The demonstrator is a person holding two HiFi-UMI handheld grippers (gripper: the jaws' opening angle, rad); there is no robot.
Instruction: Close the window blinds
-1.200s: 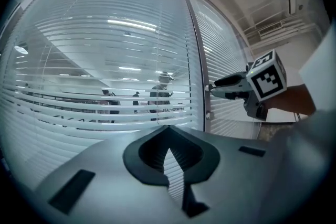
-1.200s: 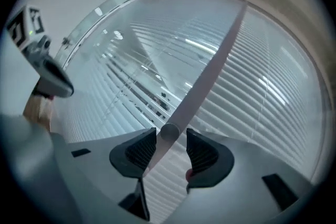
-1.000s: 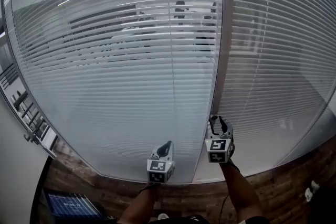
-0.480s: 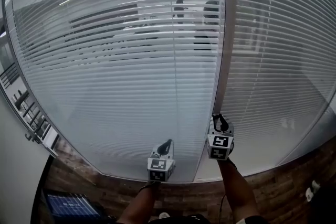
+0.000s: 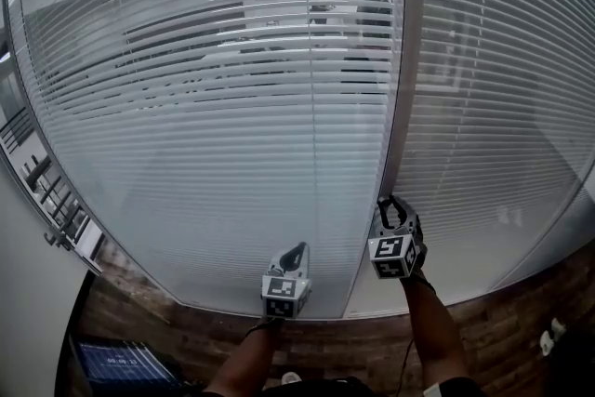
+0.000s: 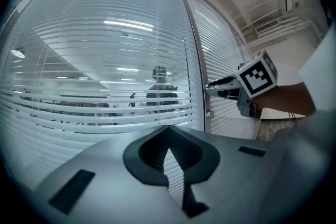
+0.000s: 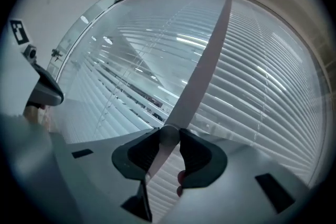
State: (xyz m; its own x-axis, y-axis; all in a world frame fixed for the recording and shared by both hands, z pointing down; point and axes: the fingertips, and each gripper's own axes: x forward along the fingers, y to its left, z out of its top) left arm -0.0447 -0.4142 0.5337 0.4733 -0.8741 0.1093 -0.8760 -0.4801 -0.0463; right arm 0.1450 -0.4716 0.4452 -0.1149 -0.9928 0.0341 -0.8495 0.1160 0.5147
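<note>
Right gripper view, starting at the right tongs [image 7: 169, 140]: clamped on a small round knob [image 7: 168, 135], one pad on each side of it, having just been closing onto it. Seems to be the tilt control, set low on the pale frame post [image 7: 202, 65] between two panes.

Over to the left tongs [image 6: 168, 131]: pinched together at the tips with nothing held. Pointing at the glass just left of the post, near the right pair but apart from it, touching nothing visible.

Further out, to the window blinds [image 5: 186, 107] themselves: behind the glass, filling both panes. Left of the post, tilted partly open, with gaps wide enough to make out ceiling lights and a standing person [image 6: 159, 93] beyond. Across the post, the right-hand slats [image 5: 502, 107]: flatter and paler, letting little through; hard to say whether fully shut.

Judging progress: reaching for and gripping the control done, the closing itself hardly begun on the left pane. Left to do, probably: turn the knob until those gaps vanish, then let go. Cannot tell which pane this knob drives.
</note>
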